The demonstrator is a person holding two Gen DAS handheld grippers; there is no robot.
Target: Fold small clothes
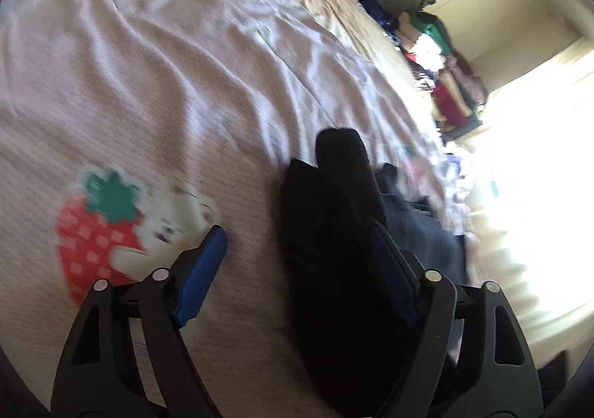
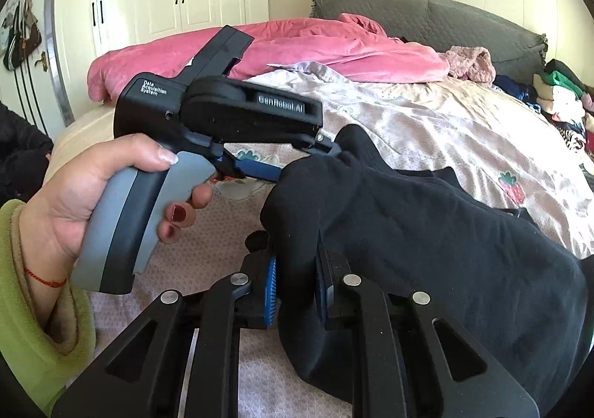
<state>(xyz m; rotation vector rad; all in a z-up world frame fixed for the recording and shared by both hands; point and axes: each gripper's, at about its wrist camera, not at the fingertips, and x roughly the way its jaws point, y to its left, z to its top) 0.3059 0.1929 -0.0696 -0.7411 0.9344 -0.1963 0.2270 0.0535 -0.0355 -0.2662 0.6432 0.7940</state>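
Looking along the left gripper, its blue pads stand apart over the strawberry bedsheet, the black garment lying against the right one. From the right wrist, the right gripper pinches that garment's fold, lifted above the bed.

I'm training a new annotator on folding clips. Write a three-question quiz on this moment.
1. True or false: the right gripper is shut on the black knit garment.
2. The left gripper's jaws are: A) wide apart, B) fully shut, C) out of view.
3. What fruit motif is printed on the pale pink bedspread?

Key: 1 true. 2 A; the garment lies between them, against the right-side finger. 3 a red strawberry.
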